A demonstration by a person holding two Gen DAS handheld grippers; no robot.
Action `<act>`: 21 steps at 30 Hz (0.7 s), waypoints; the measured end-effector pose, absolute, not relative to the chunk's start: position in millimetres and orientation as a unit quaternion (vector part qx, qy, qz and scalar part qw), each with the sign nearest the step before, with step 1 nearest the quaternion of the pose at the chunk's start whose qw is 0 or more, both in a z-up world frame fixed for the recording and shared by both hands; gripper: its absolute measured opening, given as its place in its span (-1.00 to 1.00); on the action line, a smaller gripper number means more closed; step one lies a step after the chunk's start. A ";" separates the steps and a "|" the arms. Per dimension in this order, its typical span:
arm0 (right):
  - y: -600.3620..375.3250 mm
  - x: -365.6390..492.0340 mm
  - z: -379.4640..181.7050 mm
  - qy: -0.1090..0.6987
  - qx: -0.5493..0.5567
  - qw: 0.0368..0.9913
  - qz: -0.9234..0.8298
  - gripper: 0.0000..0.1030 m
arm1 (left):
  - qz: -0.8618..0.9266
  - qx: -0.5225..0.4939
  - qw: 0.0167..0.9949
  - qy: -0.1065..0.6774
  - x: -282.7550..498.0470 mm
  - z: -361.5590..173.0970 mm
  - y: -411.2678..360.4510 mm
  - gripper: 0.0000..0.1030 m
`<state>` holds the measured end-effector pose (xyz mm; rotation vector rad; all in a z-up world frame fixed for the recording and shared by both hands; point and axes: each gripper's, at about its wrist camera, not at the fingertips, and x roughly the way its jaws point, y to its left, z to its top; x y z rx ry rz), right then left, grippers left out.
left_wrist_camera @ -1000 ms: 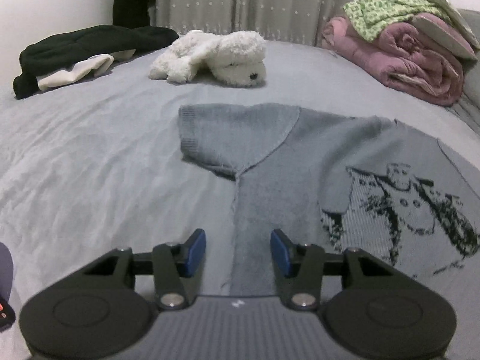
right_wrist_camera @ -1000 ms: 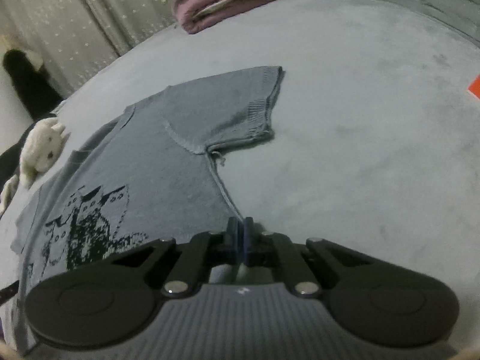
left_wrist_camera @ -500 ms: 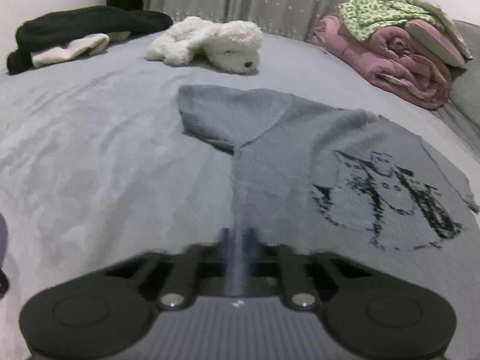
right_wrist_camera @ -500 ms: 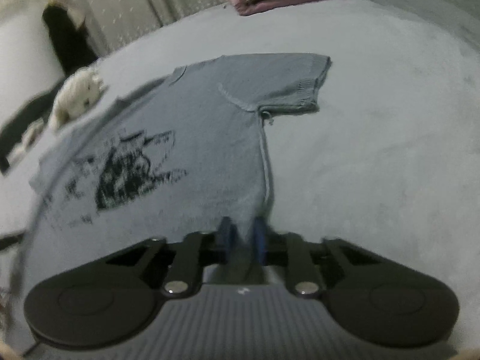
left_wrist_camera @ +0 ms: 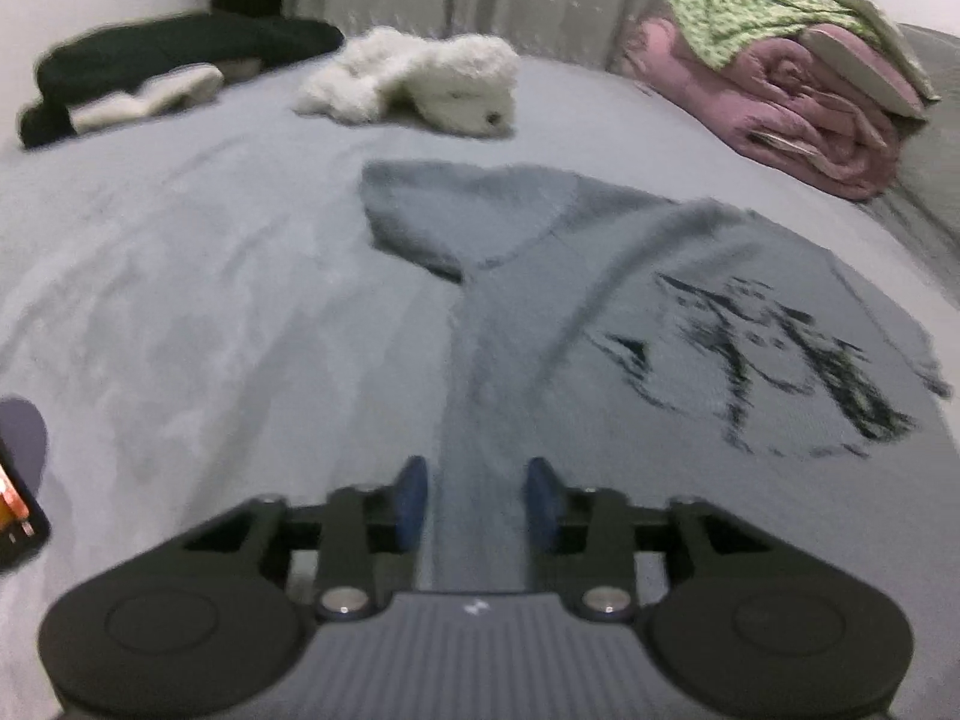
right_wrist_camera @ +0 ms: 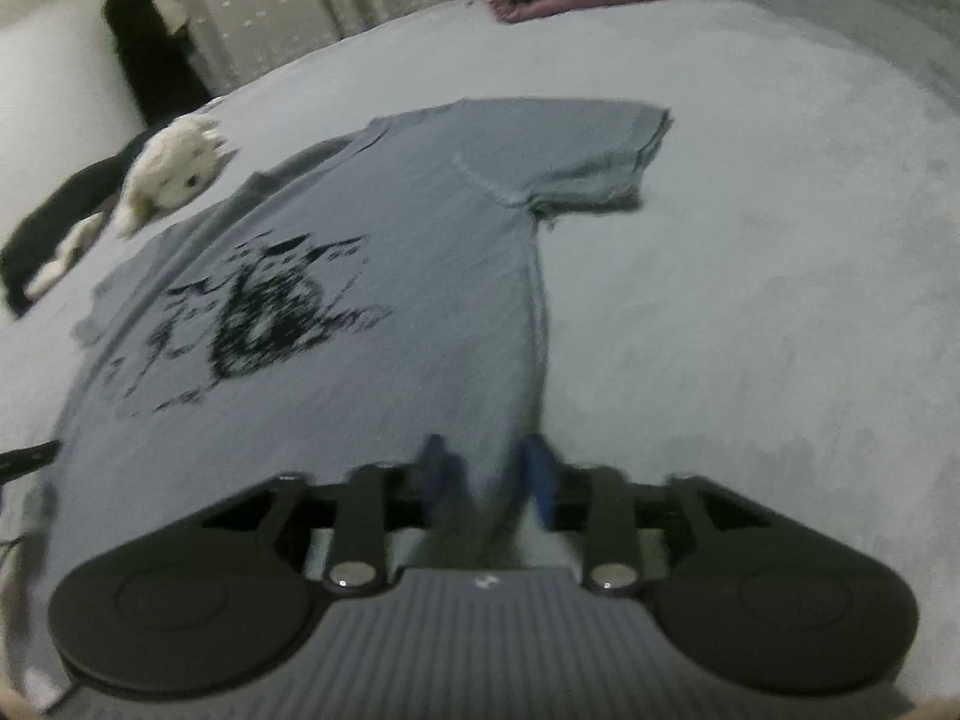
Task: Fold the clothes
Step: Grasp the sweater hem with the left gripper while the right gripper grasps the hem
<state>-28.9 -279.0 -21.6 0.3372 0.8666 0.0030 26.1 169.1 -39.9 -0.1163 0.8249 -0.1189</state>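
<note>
A grey-blue knit T-shirt with a black printed figure lies face up on the grey bed, both sleeves spread. My left gripper is at the shirt's lower left corner. Its jaws are opening, and a strip of the hem runs between the blue pads without being pinched. In the right wrist view the same T-shirt stretches away from my right gripper, which is at the lower right corner. Its jaws are also opening, with hem fabric lying loose between the blurred pads.
A white plush toy lies beyond the shirt, with dark clothes far left. A rolled pink blanket topped with green cloth sits far right. A dark phone-like object shows at the left edge. Curtains hang behind the bed.
Half a second ago both grippers were shut on the shirt's hem. Now both sets of jaws stand apart. The shirt's lower part looks drawn out straighter toward the cameras.
</note>
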 end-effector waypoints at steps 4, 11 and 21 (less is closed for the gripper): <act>-281.6 -49.3 -23.5 0.441 0.154 0.883 0.039 -0.23 | -0.093 -0.047 0.900 0.422 4.3 -40.6 172.2 -0.23; -294.2 -83.0 -23.2 0.478 0.197 0.852 0.084 -0.25 | -0.157 -0.073 0.859 0.482 -20.6 -38.5 186.6 -0.24; -272.0 -119.9 -18.8 0.518 0.160 0.836 0.084 -0.88 | -0.178 -0.067 0.842 0.506 -68.1 -39.0 184.5 -0.92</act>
